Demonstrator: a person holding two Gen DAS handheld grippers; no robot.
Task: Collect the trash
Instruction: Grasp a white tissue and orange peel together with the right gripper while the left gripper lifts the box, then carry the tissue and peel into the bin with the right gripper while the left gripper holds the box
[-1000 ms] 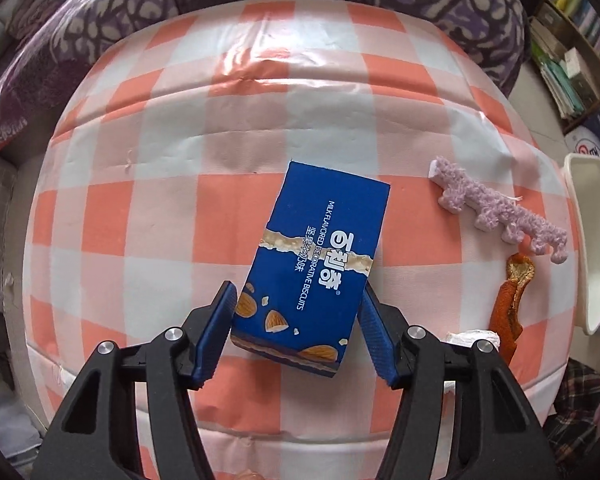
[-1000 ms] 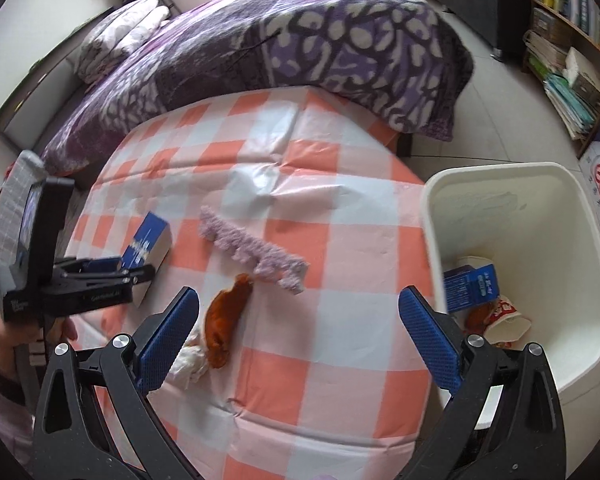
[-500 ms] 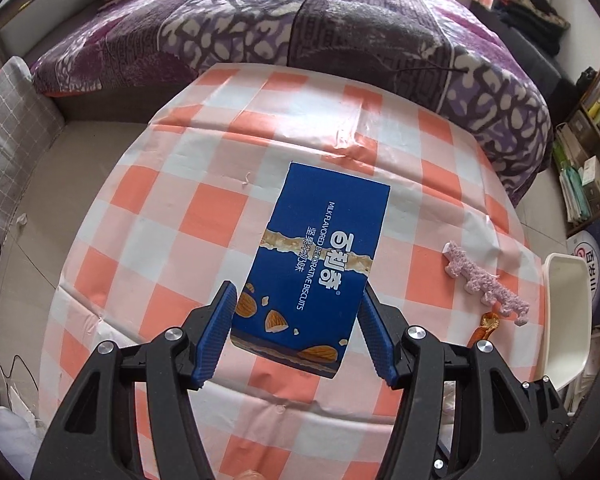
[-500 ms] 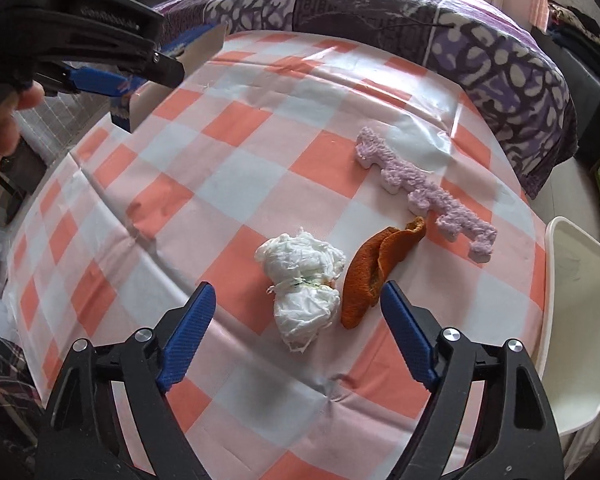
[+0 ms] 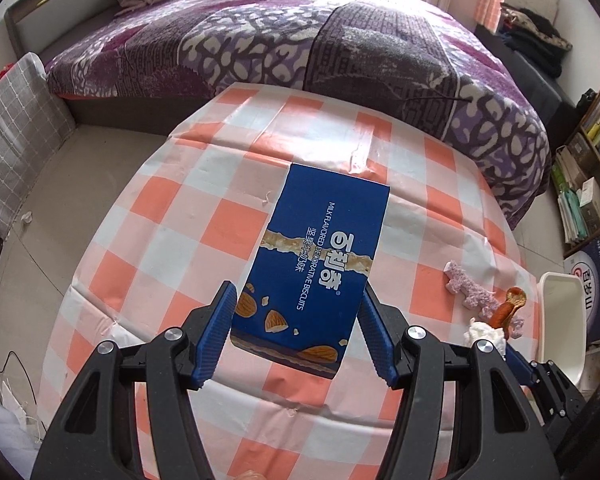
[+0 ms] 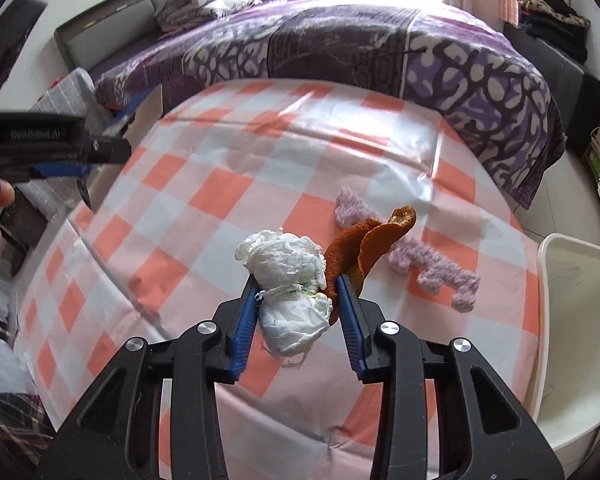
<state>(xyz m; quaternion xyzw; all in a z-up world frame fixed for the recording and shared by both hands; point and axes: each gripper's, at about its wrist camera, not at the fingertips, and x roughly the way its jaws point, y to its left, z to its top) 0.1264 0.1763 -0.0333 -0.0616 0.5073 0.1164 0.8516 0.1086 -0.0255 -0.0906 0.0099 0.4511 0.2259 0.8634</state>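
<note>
Holding the blue biscuit box (image 5: 316, 272) by its sides, the left gripper (image 5: 296, 336) keeps it in the middle of its view, above the checked tablecloth (image 5: 180, 216). The box's long side runs from the fingers toward the top of the frame, leaning a bit right.

The right gripper (image 6: 296, 312) is closing its jaws on a white tissue wad (image 6: 288, 276) and a piece of orange peel (image 6: 364, 248), which sit between the blue pads in the middle of its view. A second ago those jaws were wide and empty, and the box sat low by the table.

A purple fuzzy strip (image 6: 432, 264) lies on the cloth to the right. A white bin (image 6: 576, 320) stands at the right edge. A purple bed (image 5: 340, 60) fills the top.
</note>
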